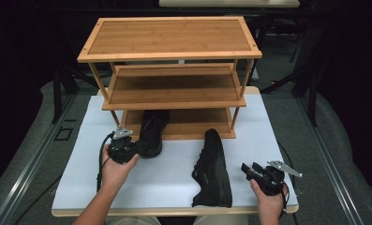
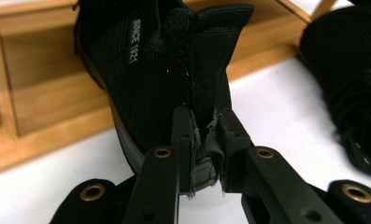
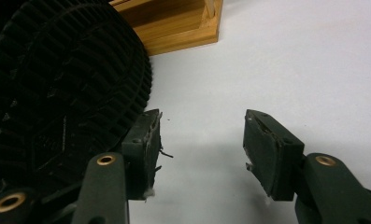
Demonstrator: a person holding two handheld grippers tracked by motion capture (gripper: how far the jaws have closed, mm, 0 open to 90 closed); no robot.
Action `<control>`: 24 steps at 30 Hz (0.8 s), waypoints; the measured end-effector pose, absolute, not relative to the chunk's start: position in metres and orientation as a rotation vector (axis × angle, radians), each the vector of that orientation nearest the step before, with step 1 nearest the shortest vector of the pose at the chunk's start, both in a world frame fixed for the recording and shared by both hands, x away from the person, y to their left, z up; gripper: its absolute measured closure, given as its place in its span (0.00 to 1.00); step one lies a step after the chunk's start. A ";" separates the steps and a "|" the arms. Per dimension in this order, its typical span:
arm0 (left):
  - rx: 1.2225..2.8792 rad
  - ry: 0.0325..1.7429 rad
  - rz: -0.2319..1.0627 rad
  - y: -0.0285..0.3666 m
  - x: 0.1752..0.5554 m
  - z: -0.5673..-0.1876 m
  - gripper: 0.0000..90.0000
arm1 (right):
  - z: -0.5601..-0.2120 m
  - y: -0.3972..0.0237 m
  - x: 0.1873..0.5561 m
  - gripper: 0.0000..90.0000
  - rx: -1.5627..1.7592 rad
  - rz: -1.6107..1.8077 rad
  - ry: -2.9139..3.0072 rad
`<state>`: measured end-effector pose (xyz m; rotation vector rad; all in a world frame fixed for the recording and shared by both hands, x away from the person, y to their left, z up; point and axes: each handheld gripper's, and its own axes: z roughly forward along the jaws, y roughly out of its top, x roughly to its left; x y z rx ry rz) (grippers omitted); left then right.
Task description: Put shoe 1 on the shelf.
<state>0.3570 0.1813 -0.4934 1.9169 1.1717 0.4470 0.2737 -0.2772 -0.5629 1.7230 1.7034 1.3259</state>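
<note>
Black shoe [image 1: 152,132], toe on the lowest board of the wooden rack [image 1: 174,75], heel out on the white surface [image 1: 174,178]; left gripper [image 1: 136,147] at that heel. Second shoe [image 1: 213,168] lying on its side near the front edge, right gripper [image 1: 250,169] just beside it, apart.

Left gripper view: fingers [image 2: 185,140] narrow, pinched on the shoe's heel tab [image 2: 206,140], pads pressing both sides; rack board [image 2: 38,93] behind the shoe [image 2: 160,70].

Right gripper view: fingers [image 3: 143,149] spread wide, only bare surface [image 3: 290,60] between; ribbed sole of the second shoe [image 3: 61,93] just beside one finger's outer side.
</note>
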 end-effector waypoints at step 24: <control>1.888 1.188 0.460 0.176 0.395 -0.501 0.85 | -0.563 -0.278 0.271 0.51 1.713 1.324 1.699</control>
